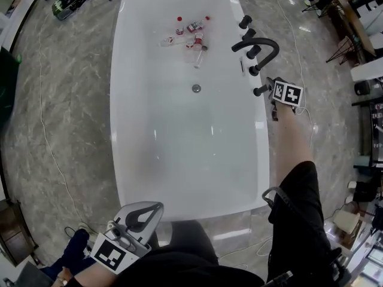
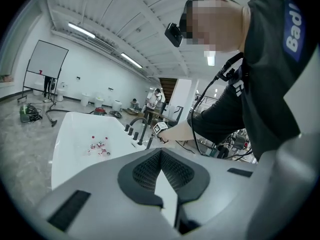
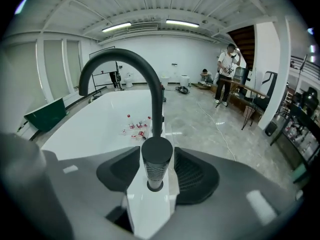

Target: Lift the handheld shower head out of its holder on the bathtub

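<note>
The handheld shower head (image 3: 156,160) is a black cylinder standing upright in its holder on the white bathtub's (image 1: 261,160) right rim. In the head view the shower head (image 1: 261,91) is the nearest of the row of black fittings. My right gripper (image 3: 157,156) stands open with the shower head between its two pads, a thin gap showing on each side. In the head view, that right gripper (image 1: 268,92) sits just right of the rim under its marker cube. My left gripper (image 1: 157,207) hangs at the tub's near end, shut and empty, with the left gripper's (image 2: 161,152) tips meeting.
A tall black arched spout (image 1: 258,45) rises just beyond the shower head, with black knobs (image 1: 245,21) further along the rim. Several small red-capped bottles (image 1: 190,34) lie in the tub's far end, past the drain (image 1: 196,88). Cables run over the marble floor (image 1: 60,130).
</note>
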Demonstrator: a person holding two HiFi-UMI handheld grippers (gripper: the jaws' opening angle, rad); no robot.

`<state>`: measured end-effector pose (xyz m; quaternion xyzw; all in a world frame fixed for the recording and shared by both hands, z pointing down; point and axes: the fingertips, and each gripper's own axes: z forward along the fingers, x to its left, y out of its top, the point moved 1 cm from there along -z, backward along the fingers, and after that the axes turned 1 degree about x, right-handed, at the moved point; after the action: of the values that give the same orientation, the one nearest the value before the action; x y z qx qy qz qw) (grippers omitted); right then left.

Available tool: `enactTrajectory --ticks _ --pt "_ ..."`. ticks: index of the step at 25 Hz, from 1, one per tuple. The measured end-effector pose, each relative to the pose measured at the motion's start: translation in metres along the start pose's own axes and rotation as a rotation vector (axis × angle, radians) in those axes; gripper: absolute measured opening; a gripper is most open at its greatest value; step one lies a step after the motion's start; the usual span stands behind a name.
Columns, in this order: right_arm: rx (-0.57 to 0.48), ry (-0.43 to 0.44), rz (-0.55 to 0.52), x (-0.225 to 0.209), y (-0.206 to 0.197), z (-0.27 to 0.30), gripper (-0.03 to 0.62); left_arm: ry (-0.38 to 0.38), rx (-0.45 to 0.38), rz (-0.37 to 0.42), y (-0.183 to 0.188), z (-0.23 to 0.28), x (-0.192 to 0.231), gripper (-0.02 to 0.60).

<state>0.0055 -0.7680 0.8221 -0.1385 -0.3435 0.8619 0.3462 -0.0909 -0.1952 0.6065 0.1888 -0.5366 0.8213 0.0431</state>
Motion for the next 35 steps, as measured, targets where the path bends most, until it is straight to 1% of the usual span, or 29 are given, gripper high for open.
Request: enactTrajectory --ticks 3,7,10,12,20,23,26,28,32,35 --pt "-0.032 -0.01 0.026 -0.001 -0.001 0.005 0.139 0.014 0.02 -0.007 -0.009 -0.006 0.002 0.005" --pt "-0.062 -0.031 0.02 0.003 -0.002 0.002 0.133 0.033 0.034 -0.019 -0.02 -0.012 0.002 0.005" --pt "-0.105 -0.038 -0.006 0.011 0.002 -0.009 0.132 0.016 0.035 -0.019 -0.019 -0.012 -0.007 0.005" --pt "-0.137 -0.04 -0.006 0.012 0.009 -0.02 0.132 -0.001 0.032 -0.017 -0.014 -0.011 -0.014 0.005" --pt "-0.195 -0.044 -0.038 0.03 0.032 -0.099 0.132 -0.081 -0.013 0.035 0.025 -0.025 -0.047 0.005" --pt "-0.2 -0.069 -0.009 0.032 0.032 -0.138 0.132 -0.12 -0.037 0.047 0.045 -0.036 -0.058 0.005" --pt "-0.211 -0.092 0.057 0.04 0.031 -0.178 0.132 -0.162 -0.07 0.062 0.066 -0.054 -0.068 0.005" --pt "-0.218 -0.101 0.082 0.05 0.031 -0.203 0.132 -0.191 -0.089 0.077 0.078 -0.067 -0.075 0.005" --pt "-0.24 -0.113 0.086 0.076 0.035 -0.253 0.13 -0.235 -0.125 0.08 0.099 -0.098 -0.086 0.005" --pt "-0.261 -0.111 0.084 0.096 0.04 -0.279 0.131 -0.256 -0.164 0.113 0.112 -0.119 -0.084 0.005"
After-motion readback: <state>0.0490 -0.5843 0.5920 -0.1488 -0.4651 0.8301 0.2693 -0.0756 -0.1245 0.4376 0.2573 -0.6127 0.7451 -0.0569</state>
